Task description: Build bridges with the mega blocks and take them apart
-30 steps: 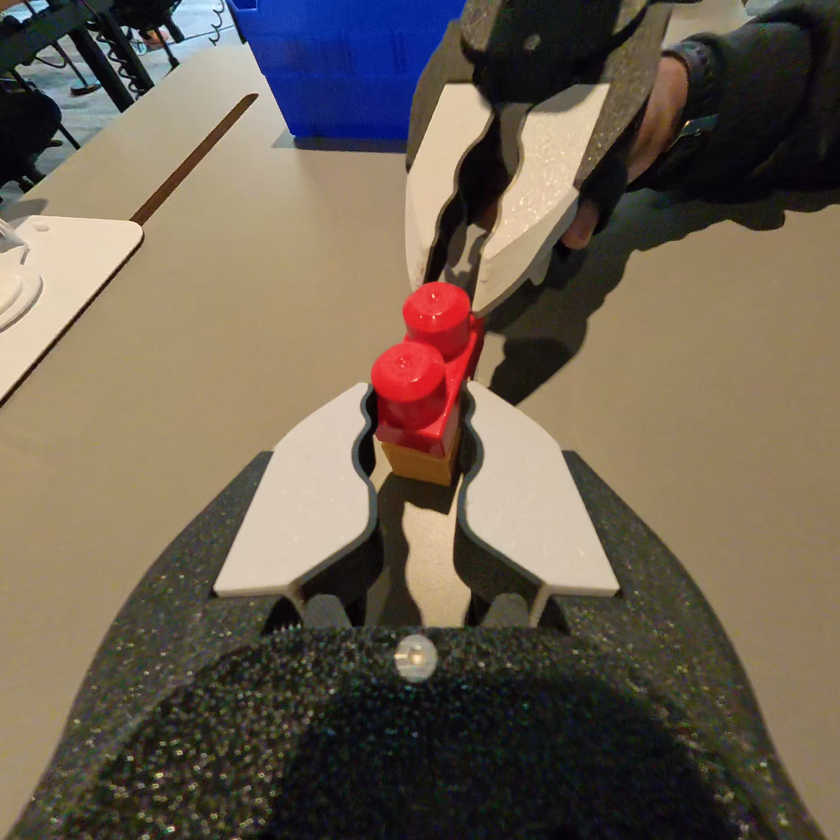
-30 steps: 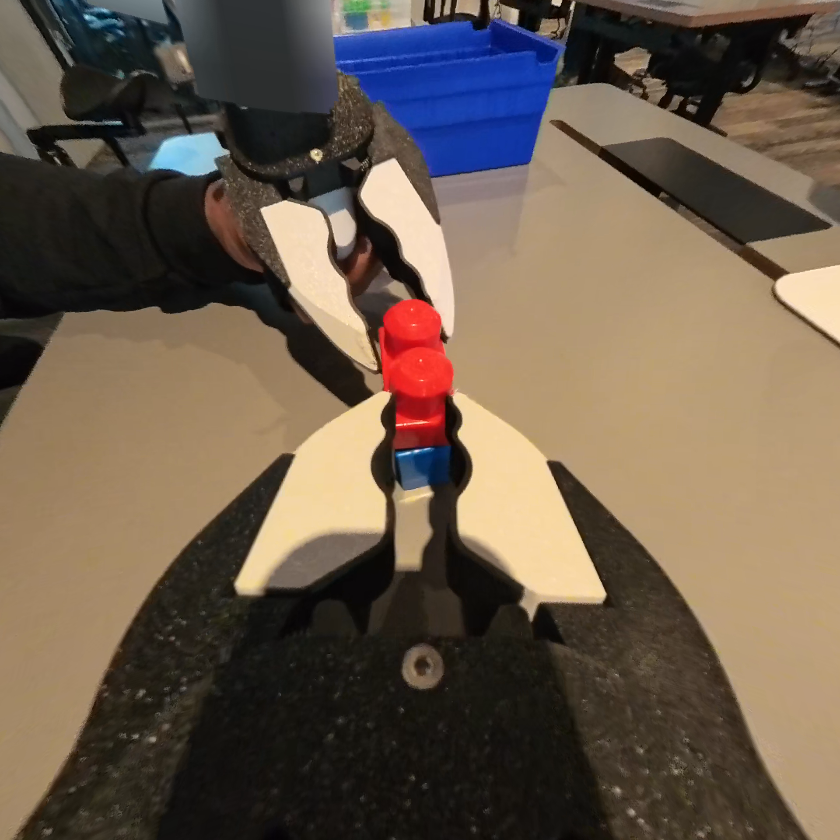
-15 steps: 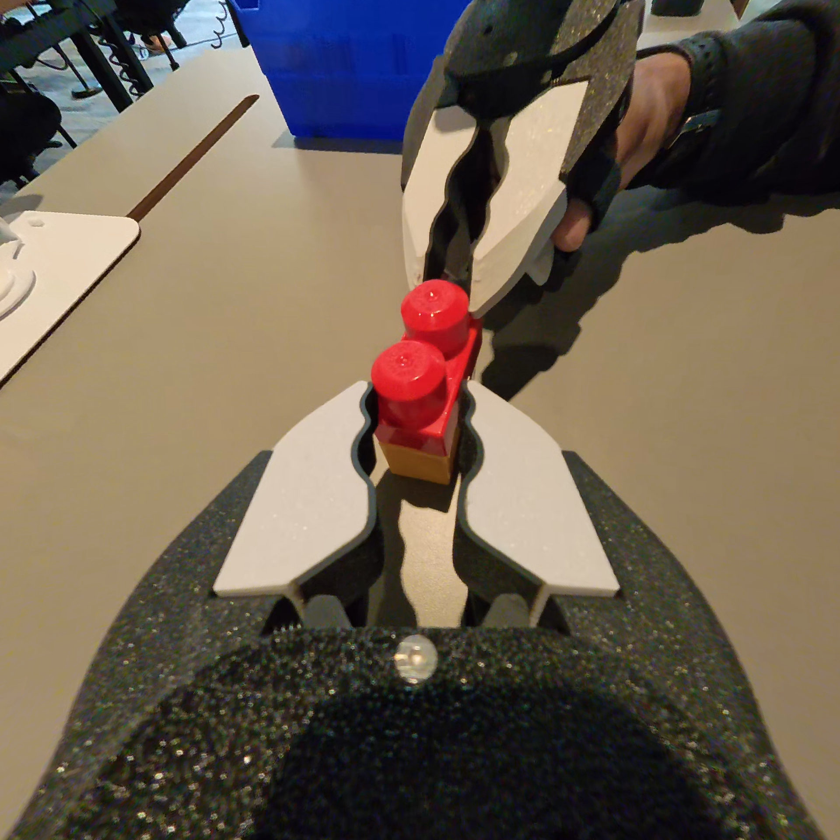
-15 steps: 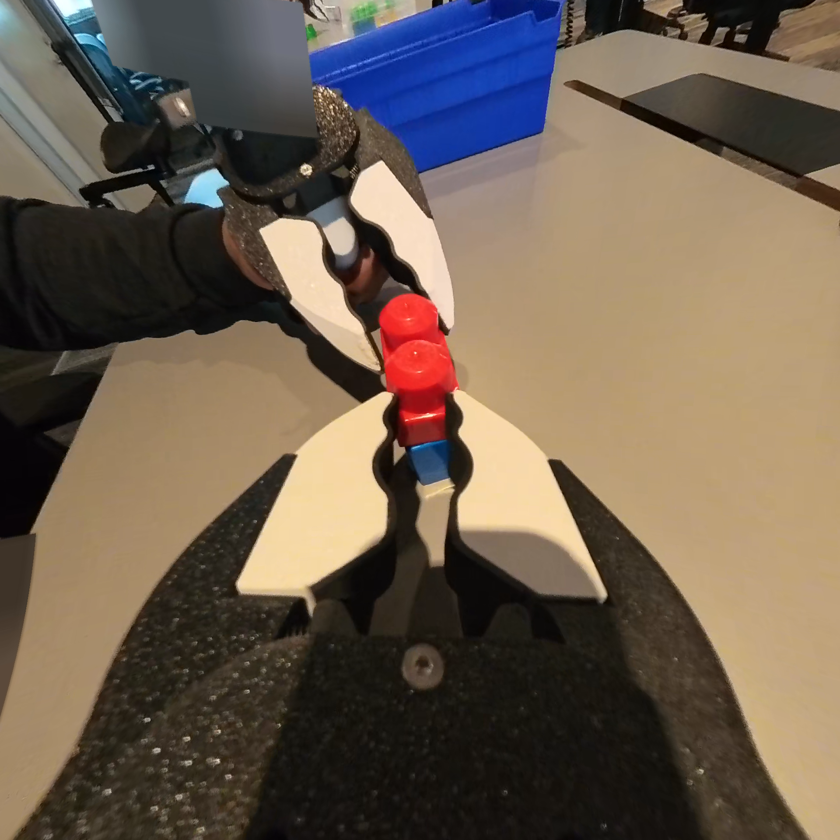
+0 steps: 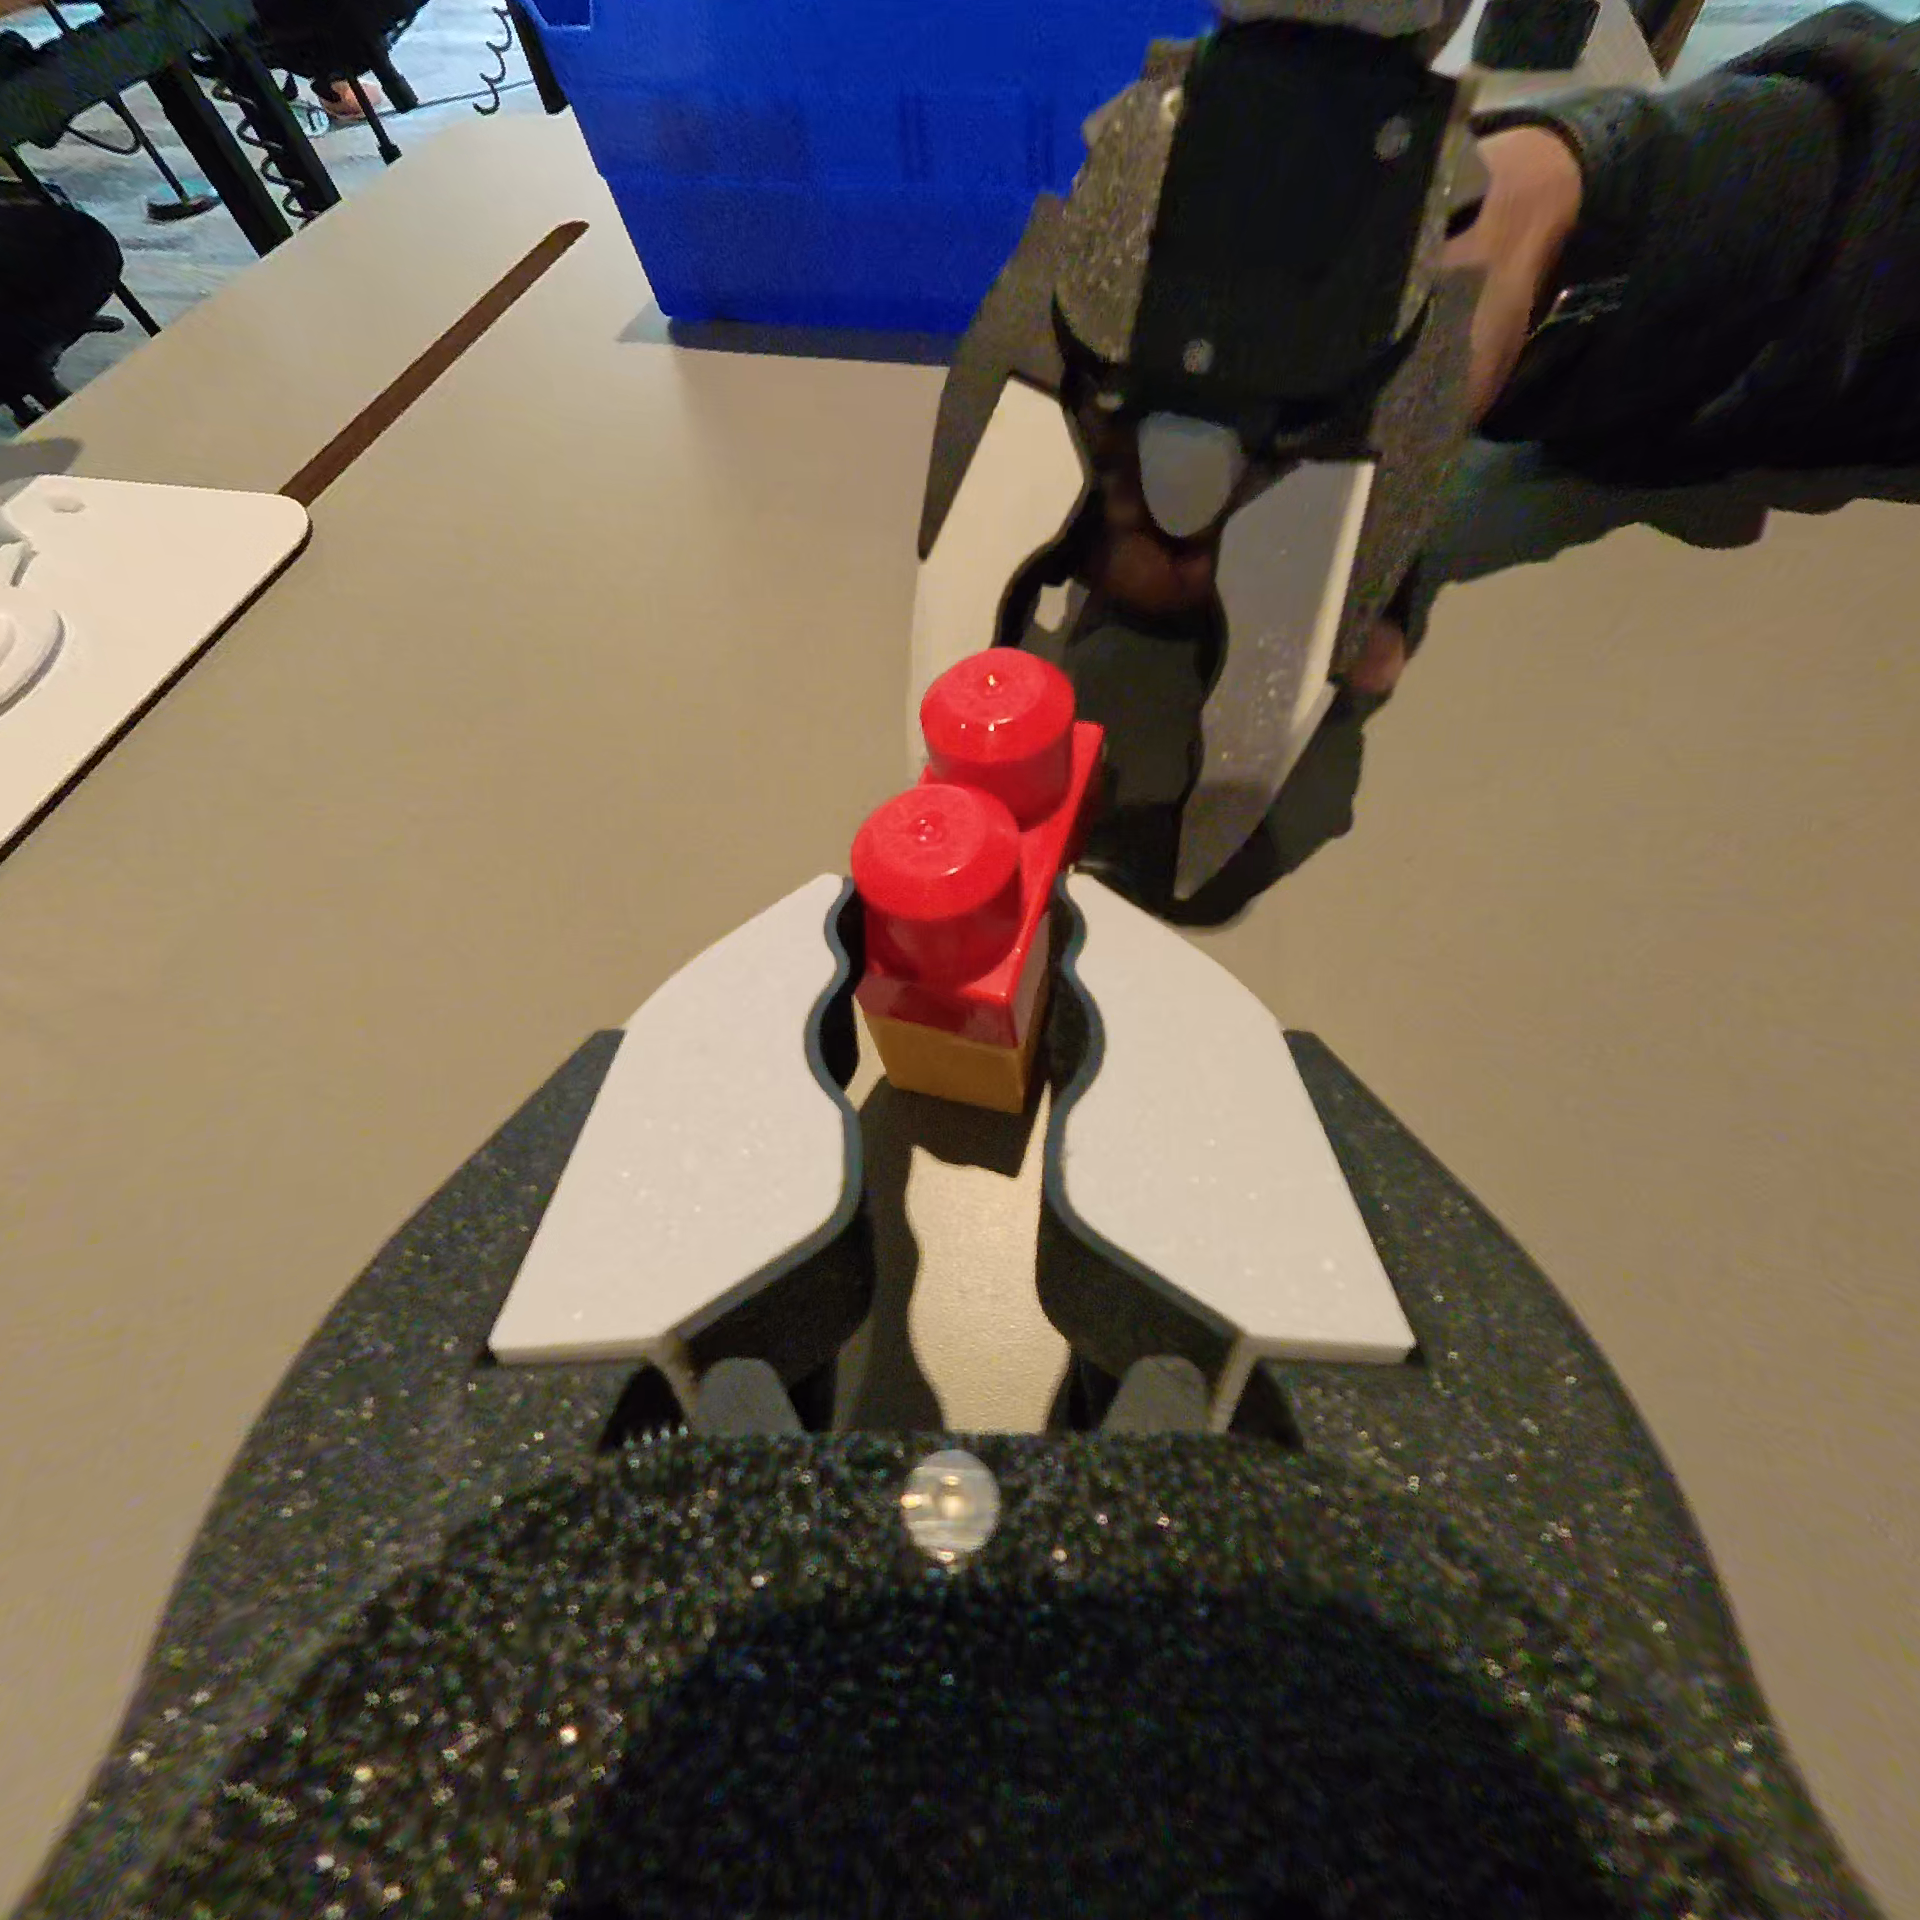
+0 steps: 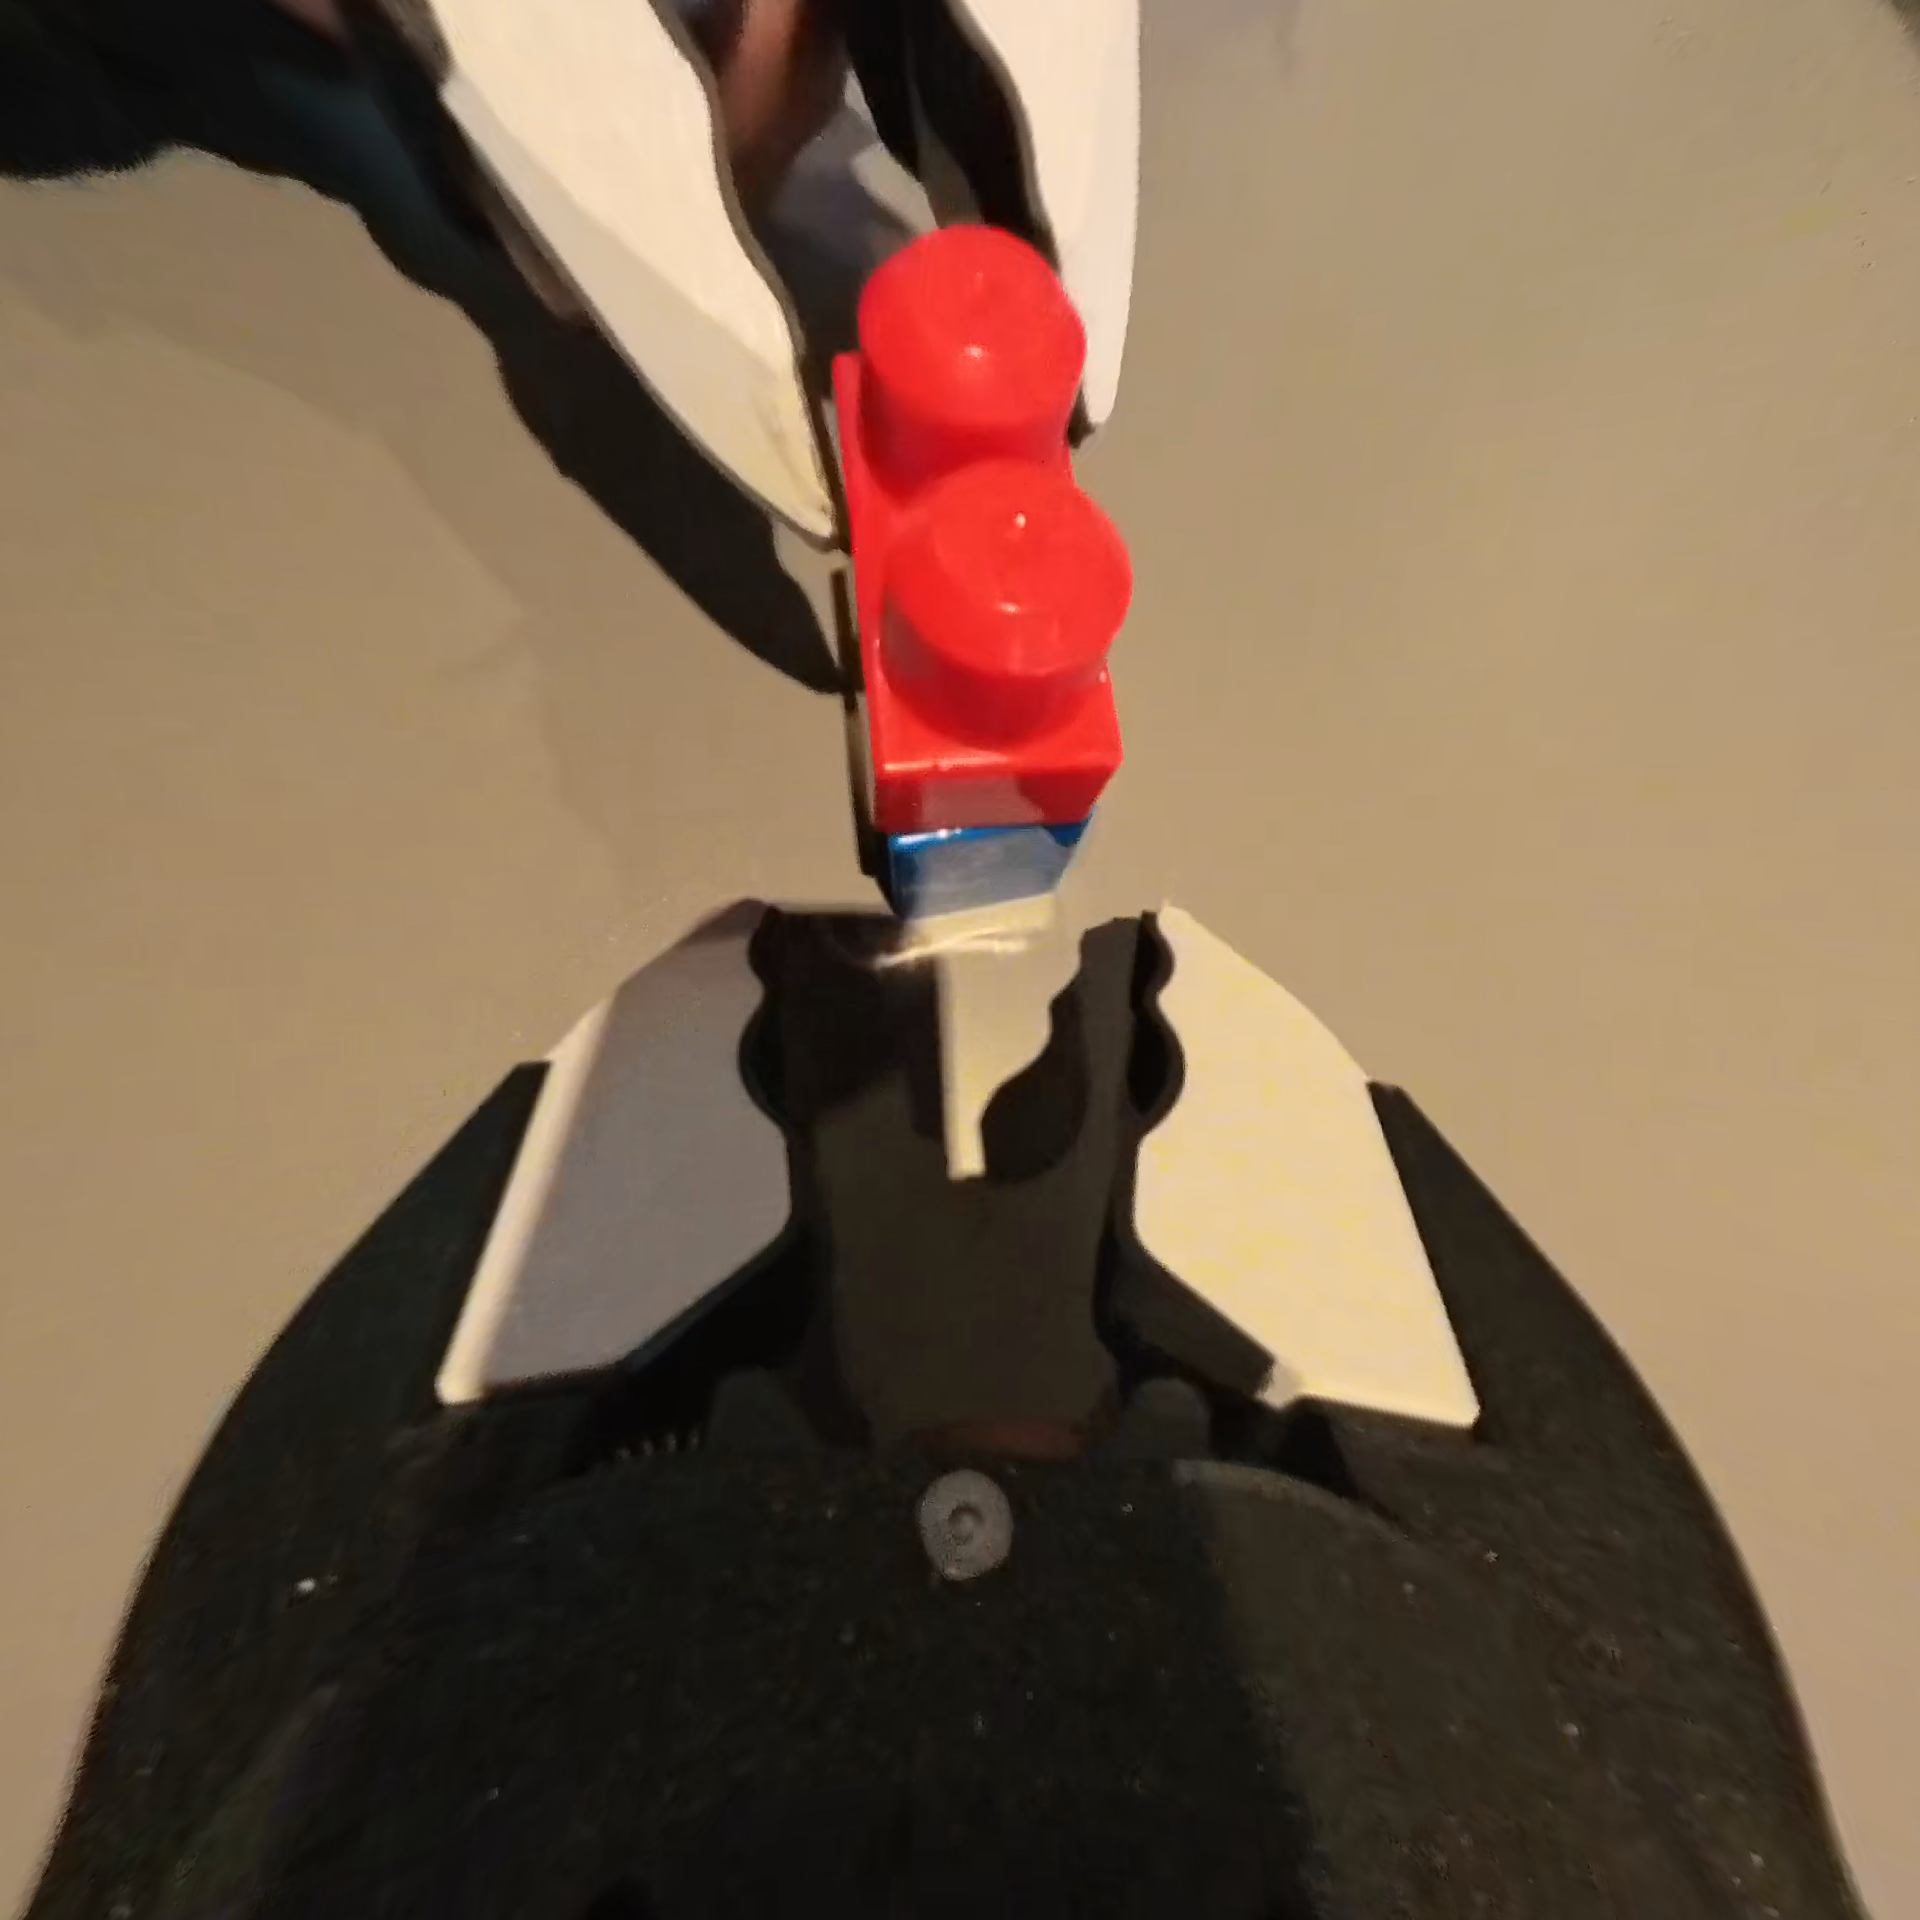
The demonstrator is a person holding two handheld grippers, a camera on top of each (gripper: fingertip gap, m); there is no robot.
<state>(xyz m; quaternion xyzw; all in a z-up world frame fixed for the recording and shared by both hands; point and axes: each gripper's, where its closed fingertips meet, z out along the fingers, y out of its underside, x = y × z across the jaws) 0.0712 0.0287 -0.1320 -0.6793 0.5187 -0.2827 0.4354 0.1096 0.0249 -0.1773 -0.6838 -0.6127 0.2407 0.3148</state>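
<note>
A small bridge stands on the table: a red two-stud block [image 5: 977, 862] spans an orange block [image 5: 951, 1065] at my end and a blue block [image 6: 977, 862] at the other. My left gripper [image 5: 951, 904] is shut on the red block's end over the orange block. It also shows at the top of the right wrist view [image 6: 956, 457]. My right gripper [image 6: 956, 925] is open, its tips just short of the blue block and apart from it. In the left wrist view the right gripper [image 5: 1060, 810] hangs tilted above the far end, jaws spread.
A blue bin [image 5: 883, 156] stands at the far edge of the tan table [image 5: 416, 831]. A white board [image 5: 125, 603] lies at the left, past a dark slot [image 5: 436, 353]. A person's hand [image 5: 1507, 260] and dark sleeve hold the right gripper. Some 6 cm of space lies between my two pairs of fingers.
My right gripper has opened, let go of the bridge's blue end, and drawn back and up, tilting downward. My left gripper stays shut on the red block. The bridge has not moved.
</note>
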